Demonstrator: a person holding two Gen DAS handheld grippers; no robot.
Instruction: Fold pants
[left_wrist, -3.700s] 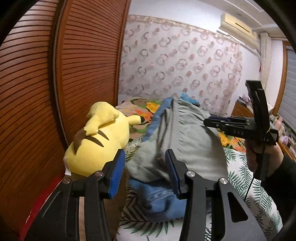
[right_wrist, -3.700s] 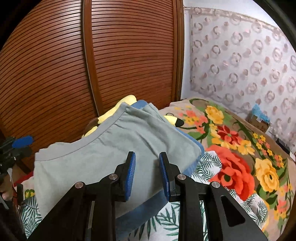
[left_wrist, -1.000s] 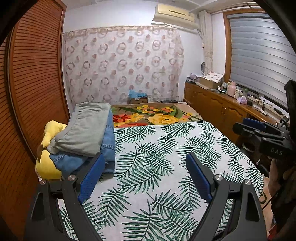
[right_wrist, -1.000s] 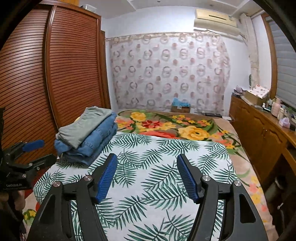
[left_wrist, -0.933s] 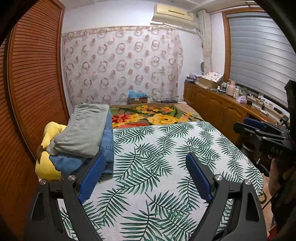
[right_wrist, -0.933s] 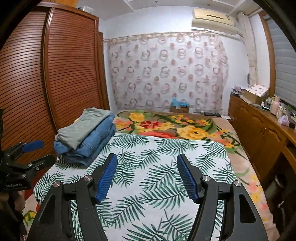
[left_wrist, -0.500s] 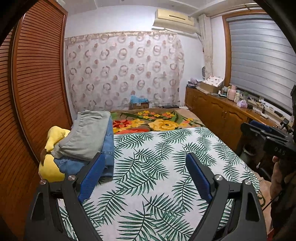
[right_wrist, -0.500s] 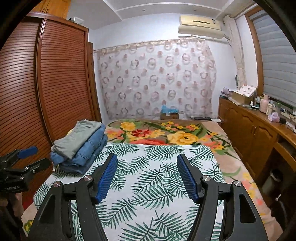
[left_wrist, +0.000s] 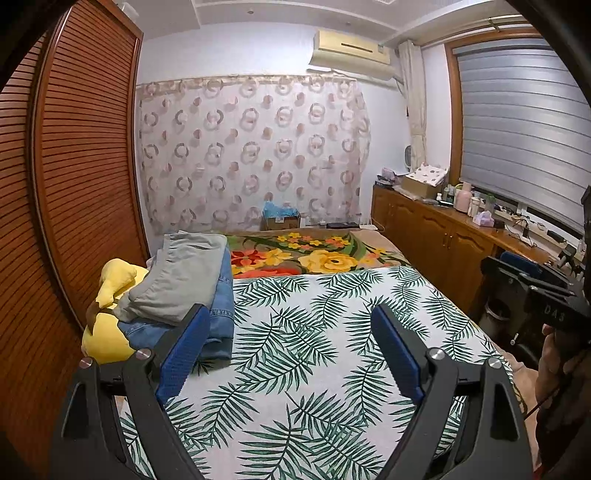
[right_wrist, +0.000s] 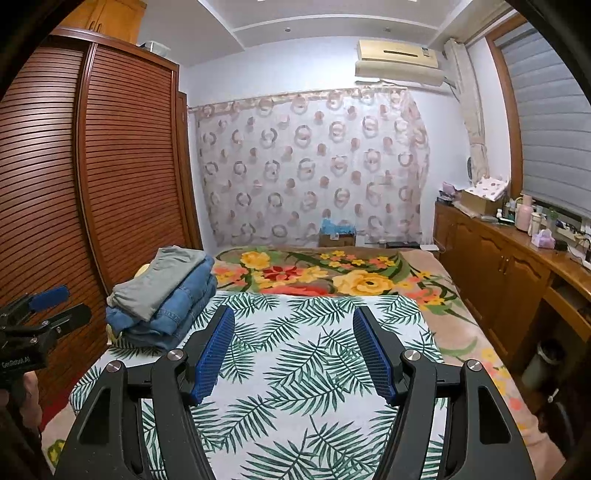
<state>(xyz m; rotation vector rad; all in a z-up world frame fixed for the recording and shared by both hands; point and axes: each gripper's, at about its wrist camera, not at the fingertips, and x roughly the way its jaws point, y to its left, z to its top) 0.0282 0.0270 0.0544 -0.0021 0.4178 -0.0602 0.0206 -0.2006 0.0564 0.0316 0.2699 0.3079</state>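
Observation:
Folded grey pants (left_wrist: 181, 277) (right_wrist: 159, 282) lie on top of a stack of folded blue jeans (left_wrist: 221, 295) (right_wrist: 184, 306) at the bed's left side. My left gripper (left_wrist: 291, 325) hovers open over the leaf-print sheet (left_wrist: 303, 354), with nothing between its blue pads; the stack is to its left and beyond. My right gripper (right_wrist: 293, 321) is open too and empty, above the same sheet (right_wrist: 314, 362), with the stack off to its left. Each gripper shows at the edge of the other's view, held by a hand.
A yellow plush toy (left_wrist: 107, 321) lies against the stack beside the brown slatted wardrobe (left_wrist: 74, 166). A floral blanket (right_wrist: 332, 273) covers the bed's far end. Wooden cabinets (right_wrist: 517, 280) with small items run along the right wall. A patterned curtain (left_wrist: 251, 155) hangs behind.
Both grippers have drawn back from the stack of pants they stood close over and opened wide. Over the last second both views rose slightly, showing more ceiling.

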